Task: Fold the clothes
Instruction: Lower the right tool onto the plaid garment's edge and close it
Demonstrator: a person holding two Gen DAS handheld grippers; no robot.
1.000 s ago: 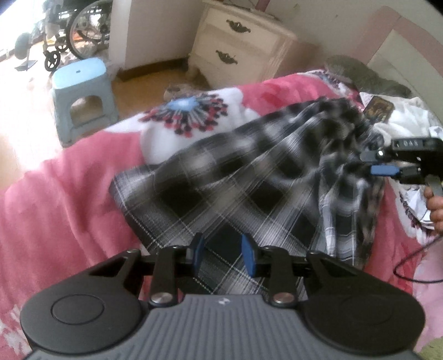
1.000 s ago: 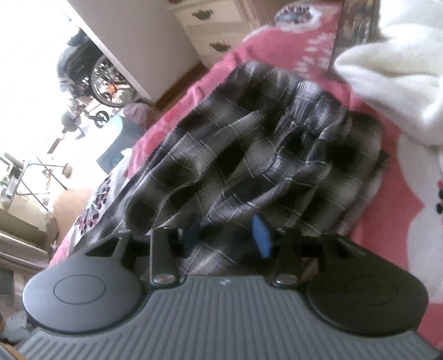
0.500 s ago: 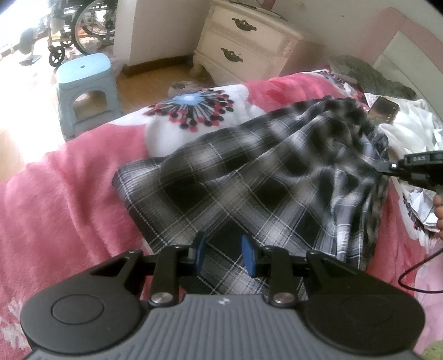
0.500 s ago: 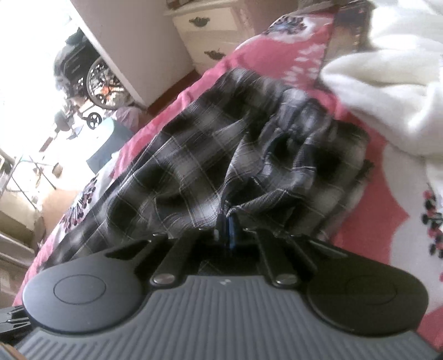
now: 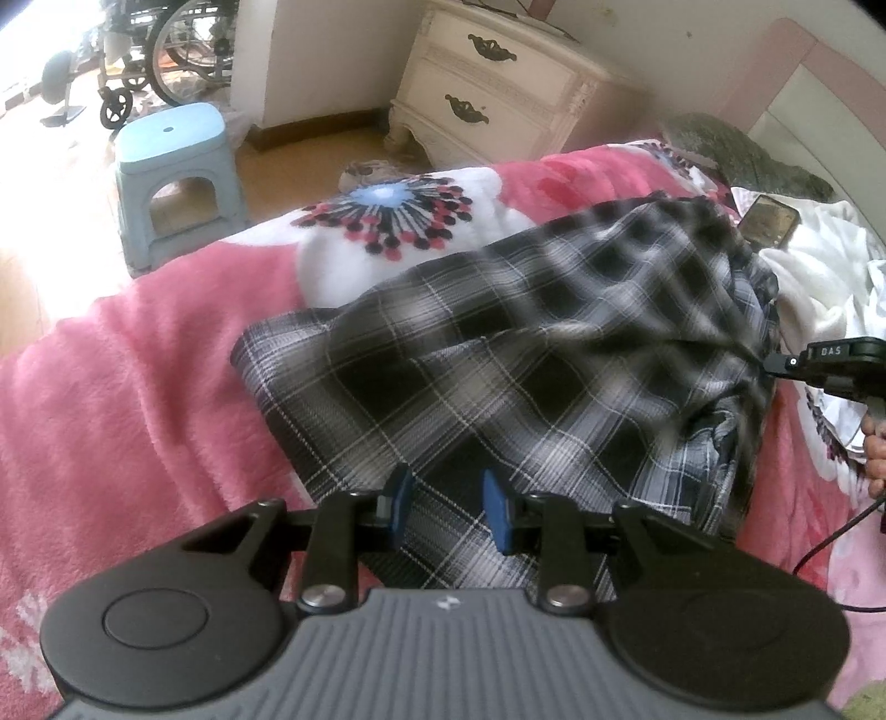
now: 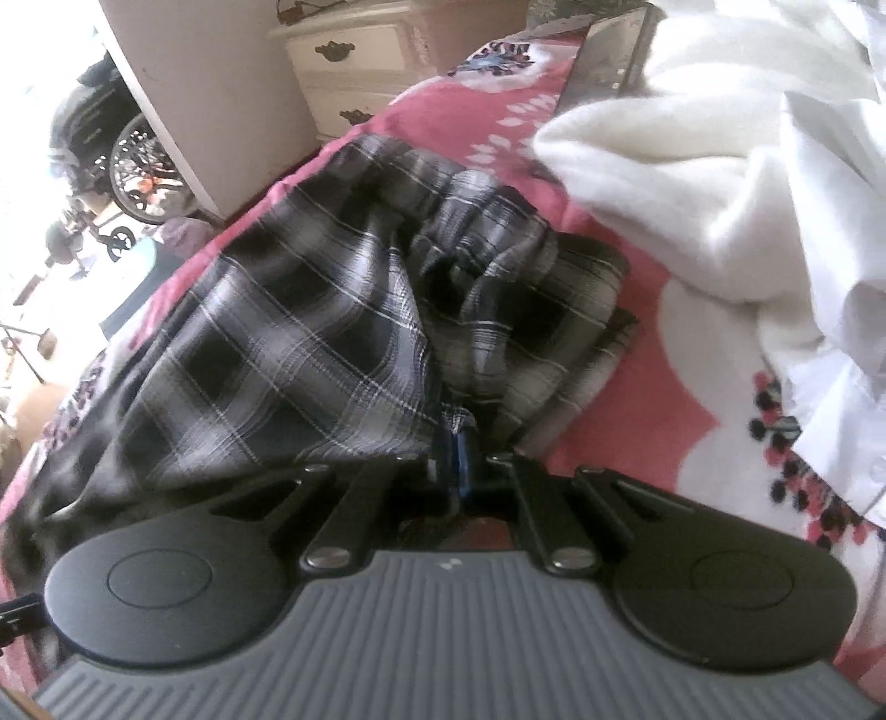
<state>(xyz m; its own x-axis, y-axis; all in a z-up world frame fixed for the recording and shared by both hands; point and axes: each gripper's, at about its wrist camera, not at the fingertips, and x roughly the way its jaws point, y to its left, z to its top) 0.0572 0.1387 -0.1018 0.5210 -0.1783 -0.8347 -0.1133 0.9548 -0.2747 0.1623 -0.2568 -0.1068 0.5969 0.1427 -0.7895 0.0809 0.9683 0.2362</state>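
Observation:
A black, grey and white plaid garment [image 5: 498, 354] lies spread on a pink floral blanket [image 5: 138, 376]. My left gripper [image 5: 446, 512] hovers open over its near edge, blue pads apart with nothing between them. My right gripper [image 6: 457, 448] is shut on a pinched fold of the plaid garment [image 6: 310, 343] and lifts it, so the cloth drapes off to the left. In the left wrist view the right gripper [image 5: 775, 366] grips the garment's right side, held by a hand [image 5: 875, 448].
White clothes [image 6: 720, 183] are heaped at the right of the bed, with a dark phone-like slab [image 5: 769, 221] beside them. Beyond the bed stand a cream nightstand [image 5: 498, 105], a blue stool [image 5: 177, 171] and a wheelchair [image 5: 166, 50]. A cable [image 5: 830, 548] trails at right.
My right gripper went from open to shut on a fold of the plaid garment and has raised it. The left gripper stayed open over the near edge.

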